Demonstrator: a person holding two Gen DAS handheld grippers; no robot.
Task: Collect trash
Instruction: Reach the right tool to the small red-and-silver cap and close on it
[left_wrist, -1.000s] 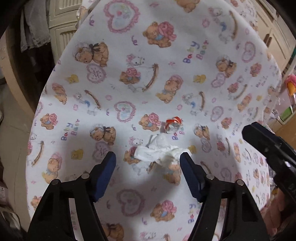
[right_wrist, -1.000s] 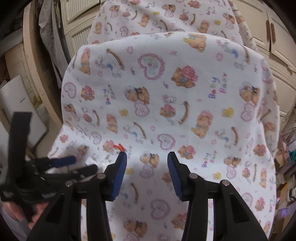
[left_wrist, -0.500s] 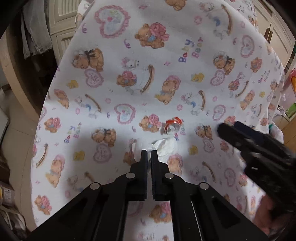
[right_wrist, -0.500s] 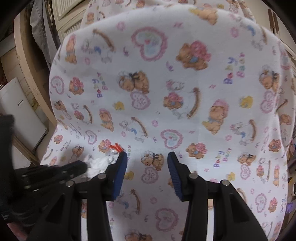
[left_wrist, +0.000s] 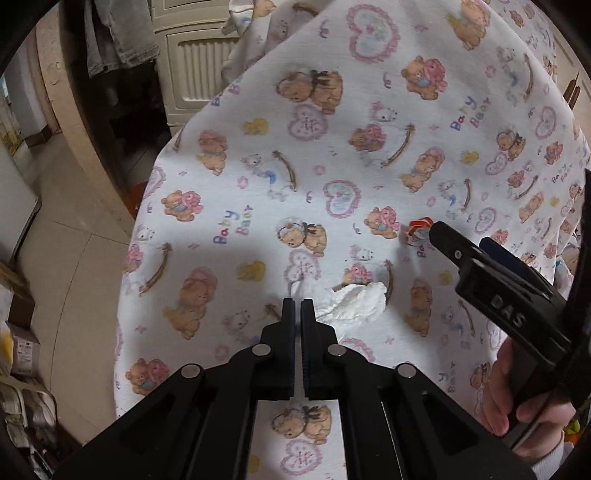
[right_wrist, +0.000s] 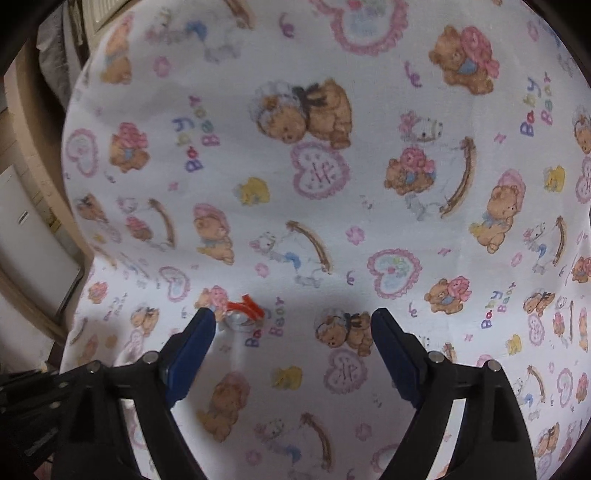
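Since earlier: left claw (left_wrist: 297, 308) now clenched on tissue (left_wrist: 354, 303); right claw (right_wrist: 291, 338), just opening, released. Wrapper (right_wrist: 243, 314) sitting at ten o'clock — I'm risking snagging cloth (right_wrist: 295, 184).

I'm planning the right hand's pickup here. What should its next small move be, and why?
Probably nudge the right gripper a little to its left and down, then close. Its jaws have just been opening and stand wide with nothing between them, while the small red-and-clear wrapper lies on the bear-print cloth just beside the left finger, not centred. The left gripper is shut on the white tissue.
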